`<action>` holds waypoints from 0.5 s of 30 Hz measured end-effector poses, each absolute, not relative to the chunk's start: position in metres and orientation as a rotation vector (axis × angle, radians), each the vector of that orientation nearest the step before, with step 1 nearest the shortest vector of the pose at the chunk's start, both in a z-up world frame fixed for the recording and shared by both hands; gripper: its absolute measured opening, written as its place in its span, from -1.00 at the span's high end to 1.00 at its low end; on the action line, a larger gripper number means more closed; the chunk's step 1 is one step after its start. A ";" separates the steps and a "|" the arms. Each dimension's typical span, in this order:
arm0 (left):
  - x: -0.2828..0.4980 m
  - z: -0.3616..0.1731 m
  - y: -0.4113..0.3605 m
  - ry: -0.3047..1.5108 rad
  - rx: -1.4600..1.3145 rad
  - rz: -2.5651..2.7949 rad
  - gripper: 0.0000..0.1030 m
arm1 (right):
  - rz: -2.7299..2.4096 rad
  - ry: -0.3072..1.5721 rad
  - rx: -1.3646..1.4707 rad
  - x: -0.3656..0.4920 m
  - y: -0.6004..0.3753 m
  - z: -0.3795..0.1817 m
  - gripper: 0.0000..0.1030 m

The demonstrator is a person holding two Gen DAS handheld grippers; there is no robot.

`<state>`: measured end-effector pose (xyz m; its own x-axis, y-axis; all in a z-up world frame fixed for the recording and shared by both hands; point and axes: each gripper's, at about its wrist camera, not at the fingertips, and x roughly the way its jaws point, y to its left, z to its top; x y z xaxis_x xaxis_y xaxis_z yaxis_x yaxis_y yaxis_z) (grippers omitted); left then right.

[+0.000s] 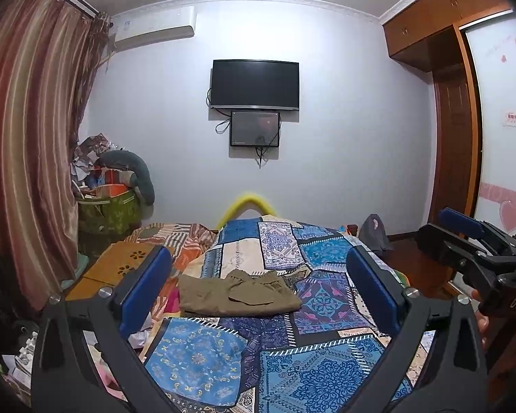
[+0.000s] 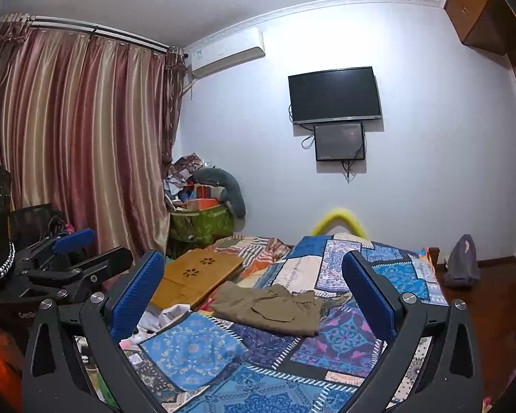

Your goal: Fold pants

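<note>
"OAS" legible on right gripper [image 1: 464, 237] body; "GenRo…" partly legible on left gripper [image 2: 75, 251]. Both jaws wide open, empty. Folded olive pants [image 1: 239, 292] lie ahead between jaws on patchwork bedspread [image 1: 313, 371]. Wall TV [image 1: 254, 84], striped curtains [image 1: 27, 137].

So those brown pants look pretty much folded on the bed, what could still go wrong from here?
1. The pants lie on a rumpled patchwork bedspread, so the soft surface might let the fold slump.
2. Their far edge looks bunched, so another grab could undo it.
3. Both hand-held grippers, left and right, hang open and close together, so they might bump.
</note>
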<state>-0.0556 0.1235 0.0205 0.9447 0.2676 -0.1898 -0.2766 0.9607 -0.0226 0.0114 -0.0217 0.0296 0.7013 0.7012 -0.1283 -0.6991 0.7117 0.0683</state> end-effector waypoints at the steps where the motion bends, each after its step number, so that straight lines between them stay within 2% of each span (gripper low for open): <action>1: -0.055 0.020 0.124 0.187 -0.050 0.277 -1.00 | 0.780 0.150 0.015 0.011 -0.022 0.029 -1.00; 15: -0.054 0.016 0.124 0.200 -0.056 0.272 -1.00 | 0.782 0.161 0.021 0.013 -0.023 0.028 -1.00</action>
